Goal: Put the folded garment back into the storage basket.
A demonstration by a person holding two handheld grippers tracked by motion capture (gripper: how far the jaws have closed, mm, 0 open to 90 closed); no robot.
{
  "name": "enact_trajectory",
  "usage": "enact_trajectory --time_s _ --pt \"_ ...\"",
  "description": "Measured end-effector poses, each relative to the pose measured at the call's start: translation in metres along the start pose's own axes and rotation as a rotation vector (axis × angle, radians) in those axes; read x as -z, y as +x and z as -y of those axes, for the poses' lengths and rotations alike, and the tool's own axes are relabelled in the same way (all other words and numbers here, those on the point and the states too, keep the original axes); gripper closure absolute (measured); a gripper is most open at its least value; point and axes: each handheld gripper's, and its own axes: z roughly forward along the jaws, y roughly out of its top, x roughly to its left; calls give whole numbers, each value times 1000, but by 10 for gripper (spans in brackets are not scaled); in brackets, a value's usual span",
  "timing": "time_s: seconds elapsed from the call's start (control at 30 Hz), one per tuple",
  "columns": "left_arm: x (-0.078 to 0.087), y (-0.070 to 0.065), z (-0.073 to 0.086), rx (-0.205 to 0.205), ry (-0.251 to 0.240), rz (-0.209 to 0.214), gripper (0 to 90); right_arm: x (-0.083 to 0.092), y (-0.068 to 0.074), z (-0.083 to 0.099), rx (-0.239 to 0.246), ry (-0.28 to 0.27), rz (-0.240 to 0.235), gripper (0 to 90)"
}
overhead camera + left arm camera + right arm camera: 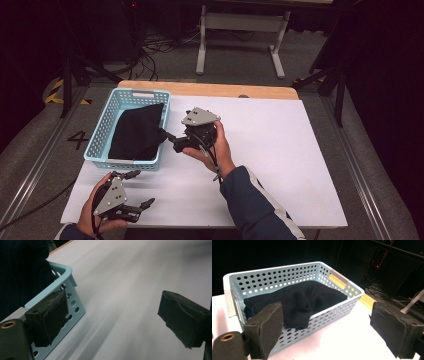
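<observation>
On the white table (pixel 280 150), at its left side, sits a light blue perforated basket (pixel 102 131), and a black garment (pixel 137 132) lies bundled inside it, filling most of the floor. From the right gripper view, a fold of that black garment (pixel 300 302) spills over the near rim of the basket (pixel 342 302) and hangs down the outer wall. The right gripper (pixel 172 141) hangs just beside that rim, aimed at the basket from the table's middle, with the person's right hand (pixel 215 147) wrapped round its body. Its jaws stand wide apart, pads bare, nothing between them; the cloth is close ahead but not pinched. Down at the near left corner, the left gripper (pixel 141 190) rests low over the table, held in the left hand (pixel 92 215), just in front of the basket's near wall. Its jaws are spread wide too and grip nothing: in the left gripper view, one pad stands close against the corner of the basket (pixel 72 302), whether touching I cannot tell, and the other over bare tabletop.
</observation>
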Motion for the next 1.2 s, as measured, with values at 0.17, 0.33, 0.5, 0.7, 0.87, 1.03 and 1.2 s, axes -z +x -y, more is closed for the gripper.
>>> enact_trajectory --time_s 0.17,0.33,0.5,0.7,0.87,1.03,1.2 --pt "0 0 0 -2 2 0 101 3 -1 1 -4 -7 19 66" --pt "0 0 0 -1 3 0 101 8 -2 3 -1 -15 29 57" --pt "-1 0 0 -4 6 -5 101 12 -5 5 -2 -18 42 54" --pt "-1 0 0 -8 10 -6 100 18 -7 7 12 -18 55 57" --pt "-2 0 0 -4 12 -5 100 23 -8 9 20 -17 70 58" --pt "-2 0 1 -5 15 -4 101 28 -10 11 16 -22 85 59" --pt "-3 0 1 -2 17 -3 101 33 -12 13 27 -17 97 61"
